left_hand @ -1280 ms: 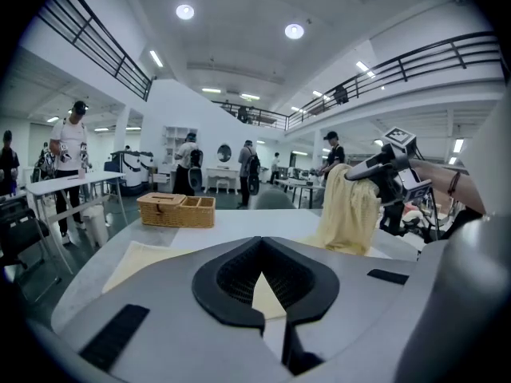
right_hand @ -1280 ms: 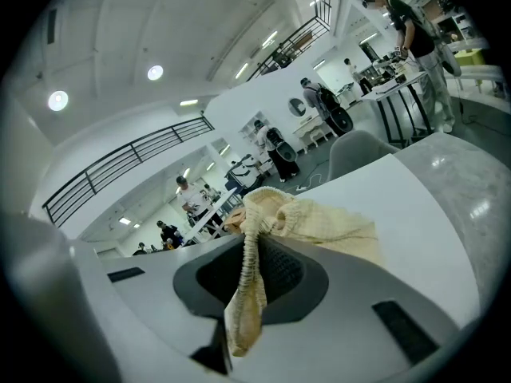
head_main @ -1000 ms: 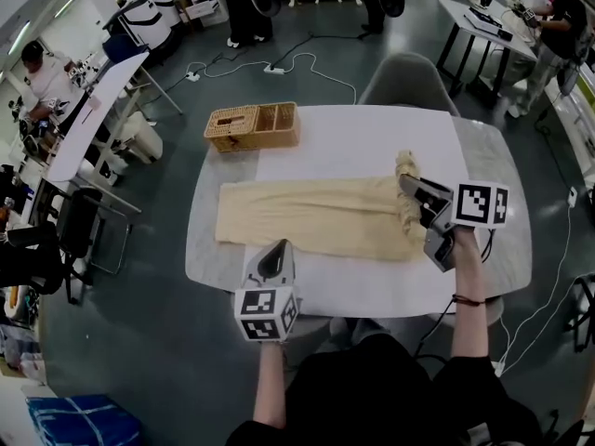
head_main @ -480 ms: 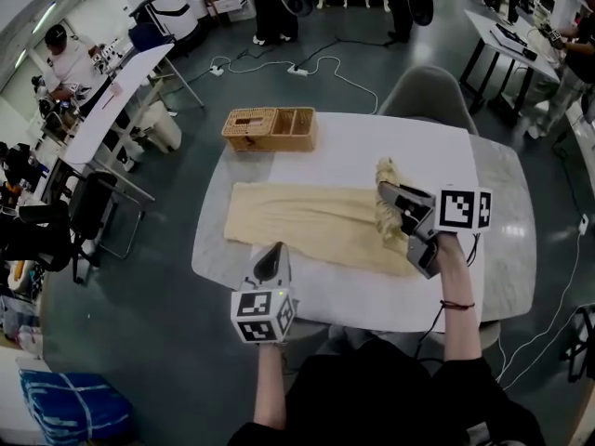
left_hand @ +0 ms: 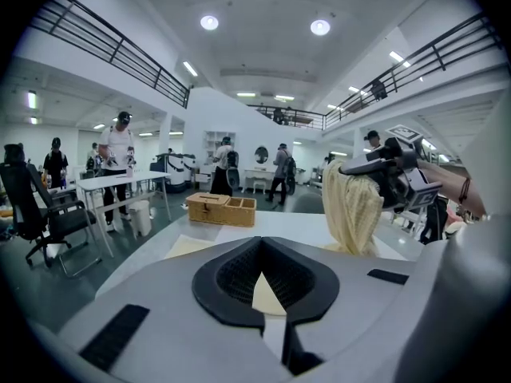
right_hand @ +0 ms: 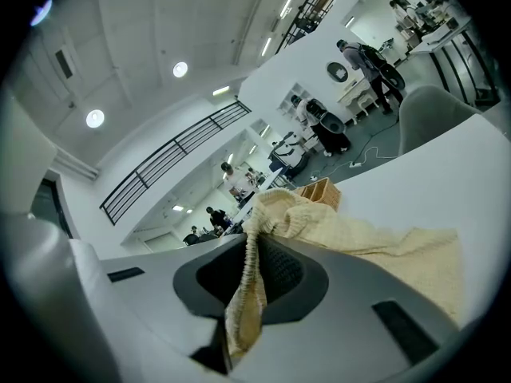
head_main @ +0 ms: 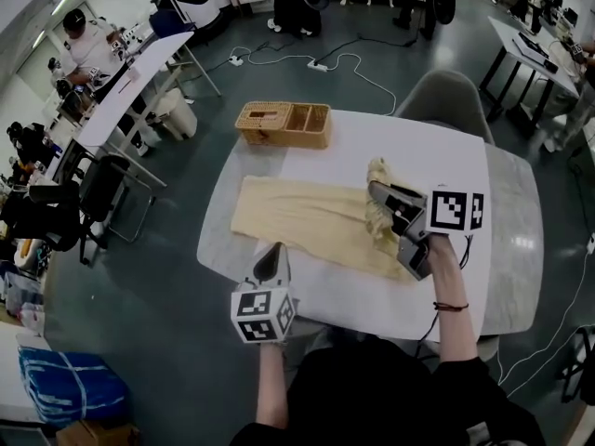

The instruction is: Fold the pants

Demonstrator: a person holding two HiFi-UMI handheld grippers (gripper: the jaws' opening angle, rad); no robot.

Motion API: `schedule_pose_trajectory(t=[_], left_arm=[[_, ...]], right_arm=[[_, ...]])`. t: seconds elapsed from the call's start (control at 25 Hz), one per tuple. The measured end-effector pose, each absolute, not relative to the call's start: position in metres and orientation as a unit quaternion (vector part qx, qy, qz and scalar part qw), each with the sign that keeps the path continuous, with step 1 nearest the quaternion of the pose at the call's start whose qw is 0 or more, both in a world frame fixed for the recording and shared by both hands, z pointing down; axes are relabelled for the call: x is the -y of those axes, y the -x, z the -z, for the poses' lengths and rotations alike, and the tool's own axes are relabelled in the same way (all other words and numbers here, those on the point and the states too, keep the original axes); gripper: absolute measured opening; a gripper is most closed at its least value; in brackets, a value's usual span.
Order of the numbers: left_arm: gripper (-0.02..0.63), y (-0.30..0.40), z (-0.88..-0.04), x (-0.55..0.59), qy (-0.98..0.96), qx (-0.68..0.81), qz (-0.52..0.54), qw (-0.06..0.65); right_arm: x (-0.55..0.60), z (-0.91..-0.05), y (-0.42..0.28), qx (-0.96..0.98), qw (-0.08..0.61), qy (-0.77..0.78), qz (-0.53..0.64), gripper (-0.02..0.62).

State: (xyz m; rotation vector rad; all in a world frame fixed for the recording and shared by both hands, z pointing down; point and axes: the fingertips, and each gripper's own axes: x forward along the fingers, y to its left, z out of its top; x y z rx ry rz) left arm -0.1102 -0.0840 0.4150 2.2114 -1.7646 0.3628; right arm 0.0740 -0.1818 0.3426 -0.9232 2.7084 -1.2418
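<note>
pants [head_main: 297,216] are gripped at the waist by right claw [head_main: 376,193]; left claw [head_main: 272,254] is shut, empty, at table's [head_main: 437,156] near edge; unpinned cloth may be dragged askew.

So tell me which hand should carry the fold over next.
Right, likely. The right hand-held gripper is shut on the pants' bunched end, lifted off the table; the left hand-held gripper sits at the near edge, gripping nothing visible.

My left claw [left_hand: 259,254] and right claw [right_hand: 254,242] are smooth grey shells with black ribbed pads [left_hand: 231,274] inside. Each carries a white cube printed with black square markers: the left cube [head_main: 263,314], the right cube [head_main: 456,210]. I wear a black top [head_main: 390,400] and a thin dark band [head_main: 449,306] on my right wrist.
</note>
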Motion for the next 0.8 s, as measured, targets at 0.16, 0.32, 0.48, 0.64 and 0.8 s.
schedule_pose_trajectory(t=[0.16,0.32,0.48,0.64,0.8], left_arm=[[0.008,0.114,-0.417,0.085,-0.763,0.616,-0.129,0.146],[0.008,0.127,-0.417,0.089,-0.762,0.617,-0.13,0.147],[0.008,0.156,-0.418,0.1,-0.765,0.612,-0.129,0.151],[0.008,0.164,-0.427,0.106,-0.771,0.603,-0.13,0.158],[0.008,0.176,-0.43,0.115,-0.778,0.592,-0.133,0.162]], right_arm=[[0.186,-0.348,-0.069,-0.867,0.001,0.298,0.4,0.044],[0.189,-0.347,-0.05,-0.873,0.004,0.284,0.397,0.044],[0.2,-0.348,-0.02,-0.871,-0.003,0.289,0.397,0.044],[0.206,-0.359,-0.012,-0.867,-0.011,0.302,0.397,0.044],[0.21,-0.362,-0.001,-0.861,-0.011,0.313,0.4,0.044]])
